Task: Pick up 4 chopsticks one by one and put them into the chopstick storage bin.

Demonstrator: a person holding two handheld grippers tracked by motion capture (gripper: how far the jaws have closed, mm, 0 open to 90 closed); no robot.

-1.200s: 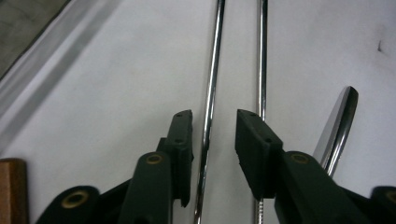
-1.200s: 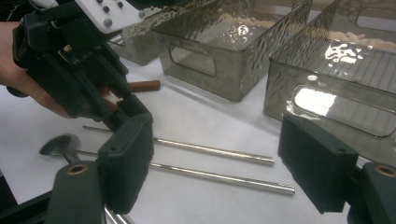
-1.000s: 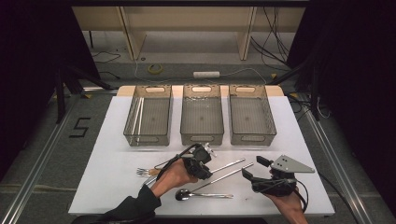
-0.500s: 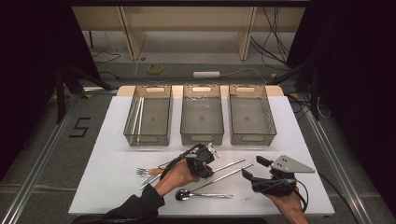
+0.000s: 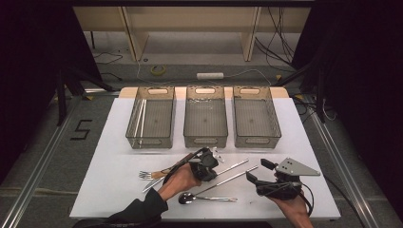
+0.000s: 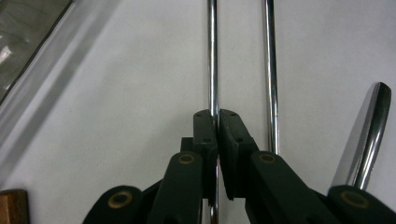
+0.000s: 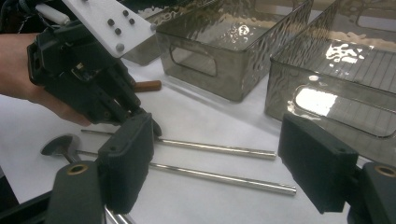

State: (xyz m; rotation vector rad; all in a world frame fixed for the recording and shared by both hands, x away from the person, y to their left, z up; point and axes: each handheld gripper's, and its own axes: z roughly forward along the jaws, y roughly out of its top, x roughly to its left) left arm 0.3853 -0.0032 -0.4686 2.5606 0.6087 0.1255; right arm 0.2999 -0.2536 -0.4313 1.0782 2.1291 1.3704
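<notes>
Because your left gripper [image 6: 215, 122] has its jaws pressed together on the near end of one metal chopstick [image 6: 213, 56], that rod is pinned at its end and not at its middle; judge this a grip chosen to lift it clear of its twin without dragging both. The second chopstick [image 6: 269, 74] lies just beside it on the white table [image 6: 116, 116], parallel and untouched. At the right edge of the left gripper view a spoon handle [image 6: 366, 135] leans in, apart from both rods.

Your right gripper [image 7: 219, 163] hangs with its jaws spread wide and nothing between them (it appears to be waiting, low over the table). In the right gripper view the gripped chopstick [image 7: 215, 148] runs away from the left gripper's jaws toward the bins; its long axis lies flat, or very nearly so, though whether the held end is already off the surface cannot be told.

In the high view both rods [image 5: 233, 167] point diagonally up and to the right, toward the gap between the middle bin [image 5: 205, 140] and the right bin [image 5: 257, 141]. Farther off, the left bin [image 5: 151, 141] already holds a pale pair of sticks, which suggests sorting by kind. A fork [image 5: 148, 175] lies at your left.
</notes>
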